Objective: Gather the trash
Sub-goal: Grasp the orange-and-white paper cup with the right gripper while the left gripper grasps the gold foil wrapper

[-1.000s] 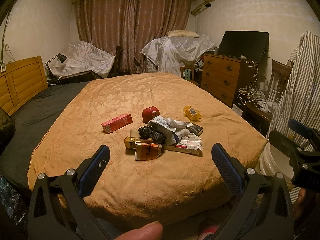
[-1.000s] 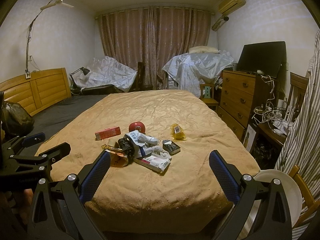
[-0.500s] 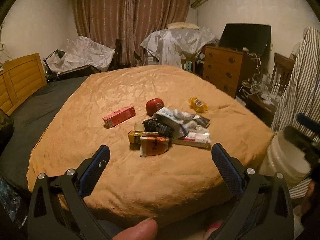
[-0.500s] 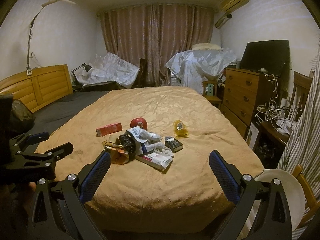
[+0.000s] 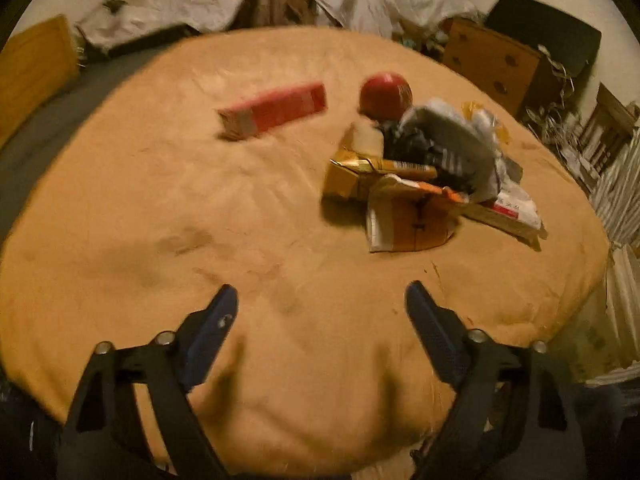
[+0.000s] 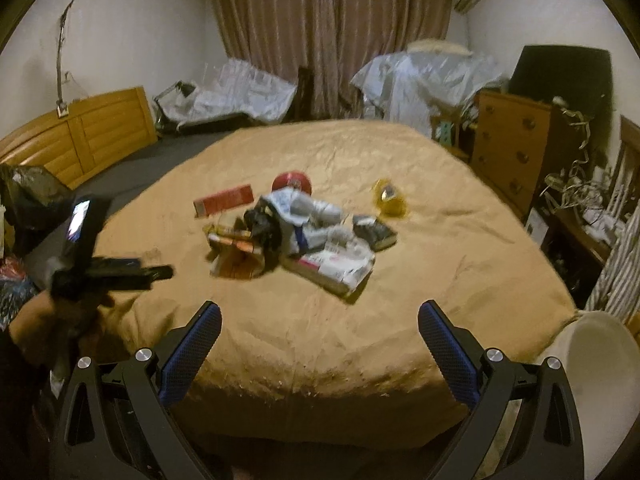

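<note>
Your left wrist view is smeared with motion blur: the print on the red box [image 5: 276, 109] is unreadable. At the right view's left edge, the left gripper [image 6: 154, 272] is a dark blur, its jaws indistinct. The white bucket [image 6: 596, 380] at lower right is cut off.

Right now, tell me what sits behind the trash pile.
Behind the trash pile a red round tin shows, partly covered by a white wrapper; its lower half stays hidden.
</note>
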`<action>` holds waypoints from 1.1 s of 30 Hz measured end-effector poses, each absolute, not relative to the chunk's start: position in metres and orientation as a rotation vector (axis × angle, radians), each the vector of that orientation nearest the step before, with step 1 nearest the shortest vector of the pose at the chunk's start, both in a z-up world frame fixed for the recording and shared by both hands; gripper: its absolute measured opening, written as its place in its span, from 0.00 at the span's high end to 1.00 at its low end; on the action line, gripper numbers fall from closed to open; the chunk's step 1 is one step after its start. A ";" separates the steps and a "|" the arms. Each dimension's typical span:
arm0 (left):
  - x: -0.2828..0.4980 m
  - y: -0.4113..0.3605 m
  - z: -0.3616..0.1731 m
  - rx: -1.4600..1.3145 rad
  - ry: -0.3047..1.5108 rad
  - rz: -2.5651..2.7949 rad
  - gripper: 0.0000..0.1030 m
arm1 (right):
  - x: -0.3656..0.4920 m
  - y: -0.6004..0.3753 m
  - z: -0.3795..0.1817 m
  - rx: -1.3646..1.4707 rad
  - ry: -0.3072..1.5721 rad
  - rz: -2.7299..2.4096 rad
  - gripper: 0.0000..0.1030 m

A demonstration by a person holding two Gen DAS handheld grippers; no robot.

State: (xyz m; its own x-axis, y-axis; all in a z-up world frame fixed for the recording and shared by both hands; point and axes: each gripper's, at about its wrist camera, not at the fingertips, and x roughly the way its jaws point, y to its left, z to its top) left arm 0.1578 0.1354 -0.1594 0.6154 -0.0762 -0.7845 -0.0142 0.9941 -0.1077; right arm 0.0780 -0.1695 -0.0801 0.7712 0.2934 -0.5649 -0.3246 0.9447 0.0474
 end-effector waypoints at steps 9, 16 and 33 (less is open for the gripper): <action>0.234 0.100 -0.192 -0.052 0.930 -0.192 0.27 | 0.122 -0.164 -0.127 -0.053 0.704 0.327 0.05; 0.183 0.054 -0.178 0.027 0.885 -0.661 0.27 | 0.152 -0.176 -0.147 -0.071 0.755 0.306 0.05; 0.208 0.145 -0.155 0.247 0.754 -0.380 0.32 | 0.217 -0.107 -0.170 -0.318 0.755 0.595 0.20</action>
State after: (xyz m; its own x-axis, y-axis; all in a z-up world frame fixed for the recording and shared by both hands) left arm 0.2084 0.1454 -0.1554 0.6655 -0.2459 -0.7047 0.4205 0.9036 0.0818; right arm 0.2168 -0.1068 -0.1699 0.5759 0.3884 -0.7194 -0.6088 0.7910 -0.0603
